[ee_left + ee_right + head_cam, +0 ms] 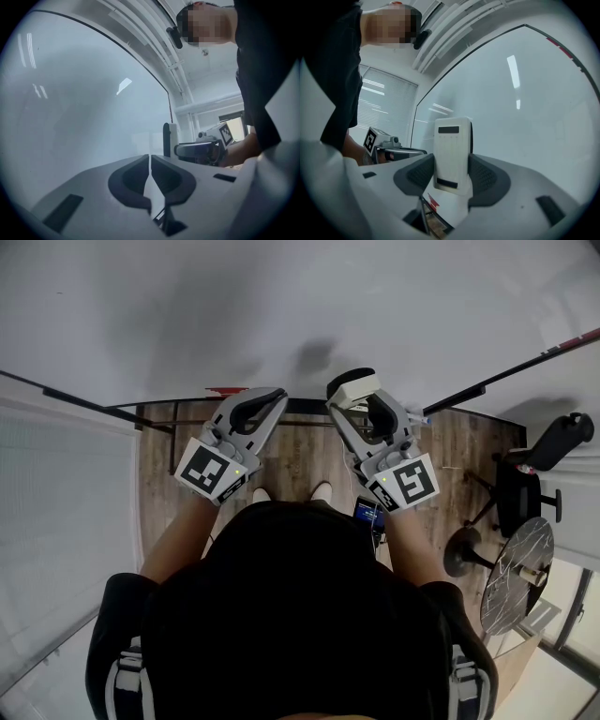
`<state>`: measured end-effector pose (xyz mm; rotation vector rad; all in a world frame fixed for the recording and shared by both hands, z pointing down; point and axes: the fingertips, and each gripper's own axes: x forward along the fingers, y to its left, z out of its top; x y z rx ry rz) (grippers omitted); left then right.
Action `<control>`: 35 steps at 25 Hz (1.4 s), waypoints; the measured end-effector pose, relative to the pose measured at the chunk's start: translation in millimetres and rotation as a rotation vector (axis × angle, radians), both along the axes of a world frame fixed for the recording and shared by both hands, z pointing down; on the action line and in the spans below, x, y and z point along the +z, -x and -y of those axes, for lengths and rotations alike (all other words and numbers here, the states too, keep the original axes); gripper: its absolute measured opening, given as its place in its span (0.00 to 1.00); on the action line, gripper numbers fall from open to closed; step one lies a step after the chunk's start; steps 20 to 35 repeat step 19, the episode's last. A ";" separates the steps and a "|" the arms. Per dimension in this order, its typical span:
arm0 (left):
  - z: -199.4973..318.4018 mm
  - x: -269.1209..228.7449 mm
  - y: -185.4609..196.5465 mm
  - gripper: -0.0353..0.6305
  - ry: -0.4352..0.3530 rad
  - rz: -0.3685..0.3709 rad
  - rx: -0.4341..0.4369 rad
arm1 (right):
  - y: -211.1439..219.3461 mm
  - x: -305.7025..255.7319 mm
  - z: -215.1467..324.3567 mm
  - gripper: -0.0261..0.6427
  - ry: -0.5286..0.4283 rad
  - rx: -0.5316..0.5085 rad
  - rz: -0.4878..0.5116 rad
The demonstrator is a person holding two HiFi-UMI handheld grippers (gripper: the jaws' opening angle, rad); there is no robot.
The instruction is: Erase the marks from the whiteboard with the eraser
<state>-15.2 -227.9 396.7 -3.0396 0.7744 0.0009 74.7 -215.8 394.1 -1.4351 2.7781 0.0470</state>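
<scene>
The whiteboard (pixel 281 306) fills the whole upper part of the head view, and both tools are raised close in front of its lower edge. The right gripper (pixel 452 176) has its jaws closed on the eraser (pixel 452 154), one pad on each long side of the white body. The eraser stands upright between them with its dark felt side turned toward the whiteboard, which I judge is the way needed for wiping with the flat felt. It is very near the surface, but I cannot tell for sure whether the felt touches it. The left gripper (pixel 150 176) is just beside it, also before the whiteboard, with its jaws brought together and only a thin slit between them, holding nothing. It seems to wait there so it does not block the wiping. On the whiteboard I see no clear marks, only soft grey areas that may be shadows or faint smears, so the erasing is perhaps almost done.
</scene>
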 end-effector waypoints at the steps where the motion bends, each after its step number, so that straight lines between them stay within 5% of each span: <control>1: 0.6 0.6 -0.5 0.08 0.003 -0.001 -0.001 | -0.3 0.0 0.8 0.38 0.000 -0.001 0.000; 35: -5.4 8.2 2.0 0.08 0.042 -0.021 -0.010 | 4.4 6.9 -2.6 0.38 0.021 -0.028 -0.012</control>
